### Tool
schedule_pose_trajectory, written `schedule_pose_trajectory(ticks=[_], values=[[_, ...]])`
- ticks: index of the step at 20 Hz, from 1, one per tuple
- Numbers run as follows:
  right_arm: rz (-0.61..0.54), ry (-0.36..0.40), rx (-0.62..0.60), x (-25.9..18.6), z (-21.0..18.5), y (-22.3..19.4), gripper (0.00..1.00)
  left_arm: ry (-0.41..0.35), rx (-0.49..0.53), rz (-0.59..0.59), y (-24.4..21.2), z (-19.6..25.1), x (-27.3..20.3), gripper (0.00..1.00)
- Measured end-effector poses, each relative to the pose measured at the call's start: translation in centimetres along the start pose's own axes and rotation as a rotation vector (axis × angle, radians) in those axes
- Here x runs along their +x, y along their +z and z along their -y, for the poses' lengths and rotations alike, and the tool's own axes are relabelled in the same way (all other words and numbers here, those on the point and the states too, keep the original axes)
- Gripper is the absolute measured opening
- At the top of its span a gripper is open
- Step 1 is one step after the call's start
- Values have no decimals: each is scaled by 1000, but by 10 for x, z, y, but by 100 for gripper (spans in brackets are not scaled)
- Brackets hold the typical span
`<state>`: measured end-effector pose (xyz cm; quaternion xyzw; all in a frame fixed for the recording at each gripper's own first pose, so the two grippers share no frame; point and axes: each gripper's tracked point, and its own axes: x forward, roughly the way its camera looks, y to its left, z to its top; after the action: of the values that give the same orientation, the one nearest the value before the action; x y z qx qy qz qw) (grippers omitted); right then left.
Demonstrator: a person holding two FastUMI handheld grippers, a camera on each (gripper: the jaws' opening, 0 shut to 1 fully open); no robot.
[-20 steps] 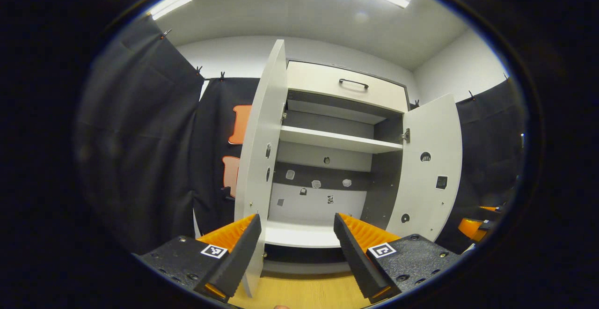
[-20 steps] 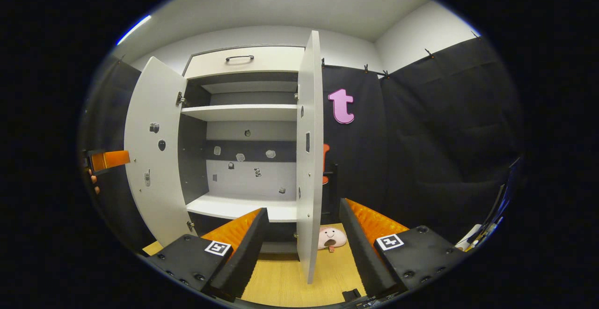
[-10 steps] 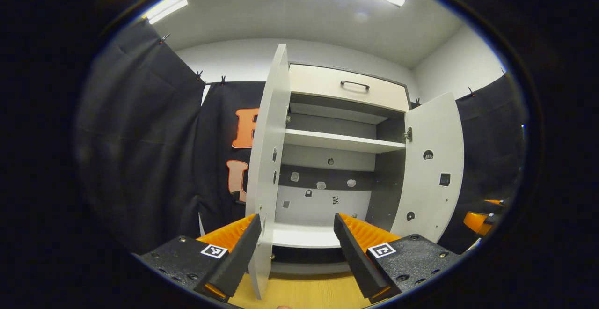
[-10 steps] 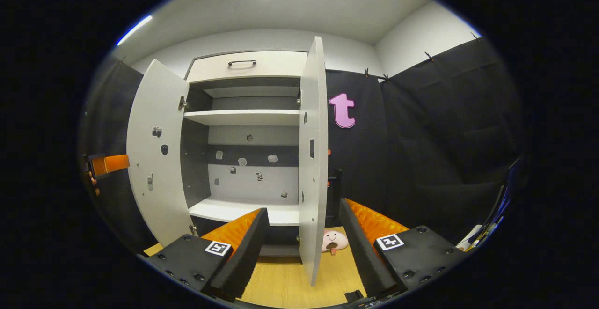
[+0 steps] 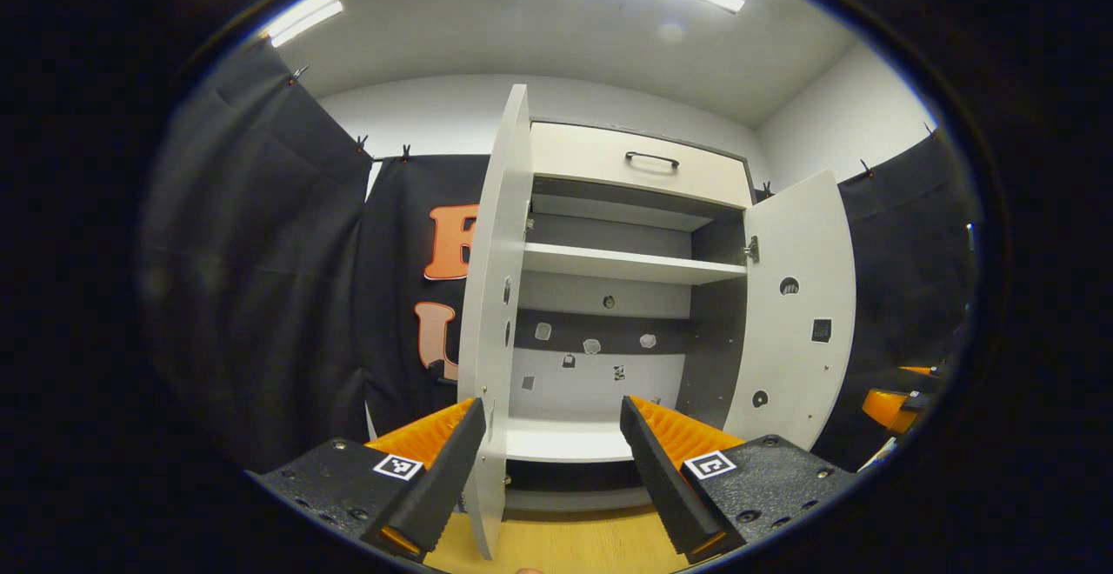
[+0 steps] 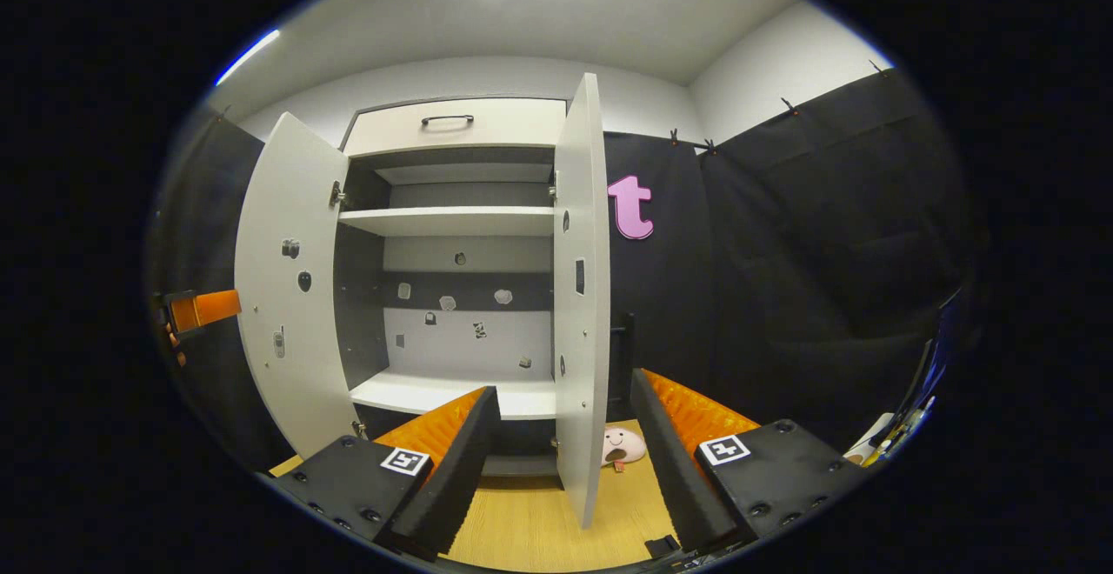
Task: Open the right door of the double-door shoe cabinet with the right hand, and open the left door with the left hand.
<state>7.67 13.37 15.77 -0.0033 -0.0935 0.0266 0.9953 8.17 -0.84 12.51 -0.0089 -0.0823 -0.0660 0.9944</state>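
my other gripper (image 6: 204, 307) sits at the far left rim of the right gripper view, mostly cut off; can't tell how its jaws stand. left door (image 5: 491, 322) seen nearly edge-on, outer face hidden. small marks (image 5: 591, 345) on the cabinet's back panel too small to tell. plush toy (image 6: 623, 446) on the floor partly hidden behind the right door (image 6: 581, 296).

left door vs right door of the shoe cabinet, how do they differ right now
In the right gripper view, the left door shows its broad inner face, while the right door is seen nearly edge-on. The right door's free edge lies between the right gripper fingers. Both are pale and swung open.
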Motion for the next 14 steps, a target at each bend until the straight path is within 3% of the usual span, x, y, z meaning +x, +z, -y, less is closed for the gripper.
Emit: schedule_pose_trajectory(ticks=[14], values=[[2, 0, 1, -8, -12, 1, 97, 18, 5, -12, -6, -21, -6, 92]])
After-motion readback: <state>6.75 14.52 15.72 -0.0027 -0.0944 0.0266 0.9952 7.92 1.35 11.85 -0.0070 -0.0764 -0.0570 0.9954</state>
